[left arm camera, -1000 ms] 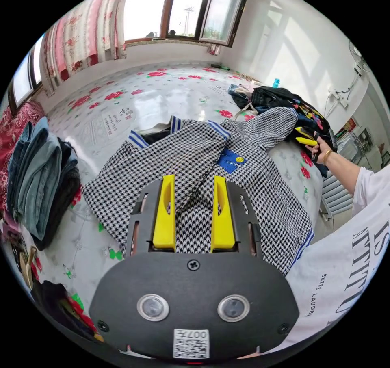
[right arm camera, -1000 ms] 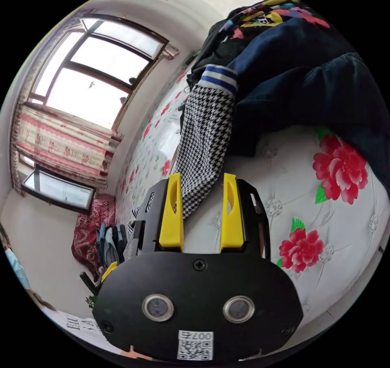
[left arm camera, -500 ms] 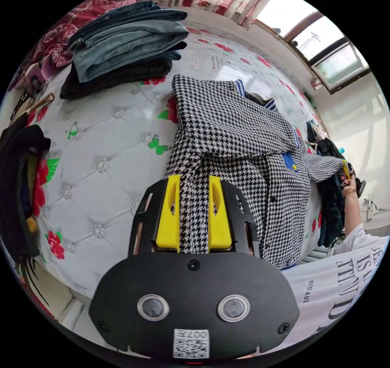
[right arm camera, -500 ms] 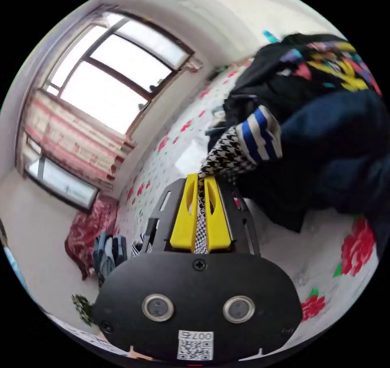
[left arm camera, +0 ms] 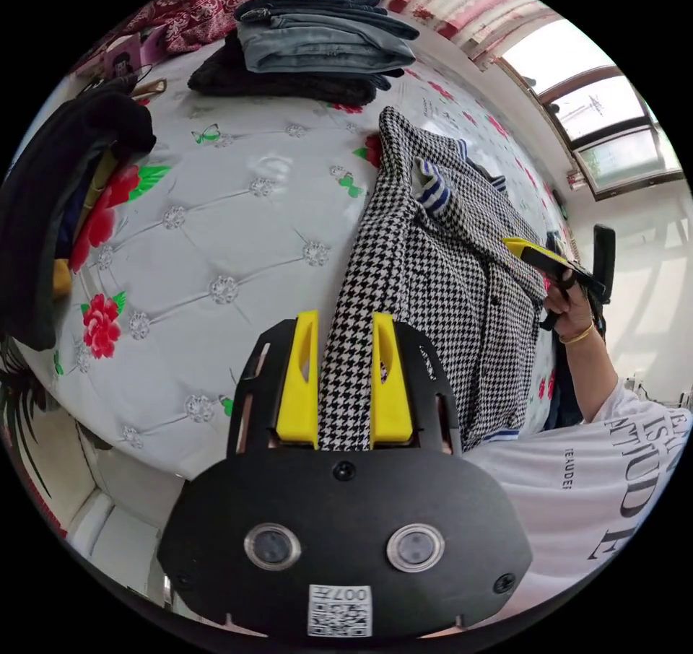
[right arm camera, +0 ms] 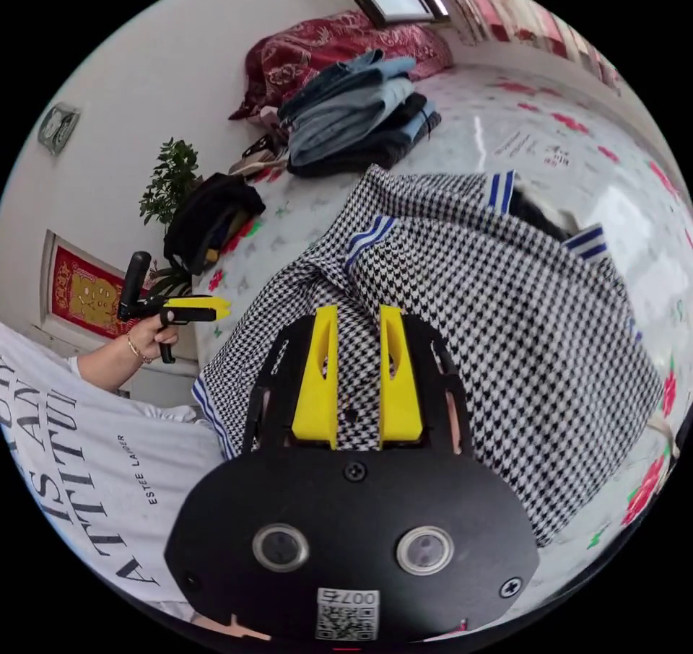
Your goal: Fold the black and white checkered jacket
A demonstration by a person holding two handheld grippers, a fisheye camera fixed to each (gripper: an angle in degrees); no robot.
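Your left claw [left arm camera: 345, 380] grips a fold of the checkered jacket [left arm camera: 440, 264], which lies on the bed [left arm camera: 216, 250] at centre frame. Your right claw [right arm camera: 358, 380] hangs over the jacket's front with fabric between its jaws; whether they press on it I cannot tell. Folded jeans [right arm camera: 346, 116] sit upper centre.

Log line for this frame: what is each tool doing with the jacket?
phase: folding sleeves | left tool: shut on checkered jacket | right tool: open above jacket | striped cuff: folded onto jacket
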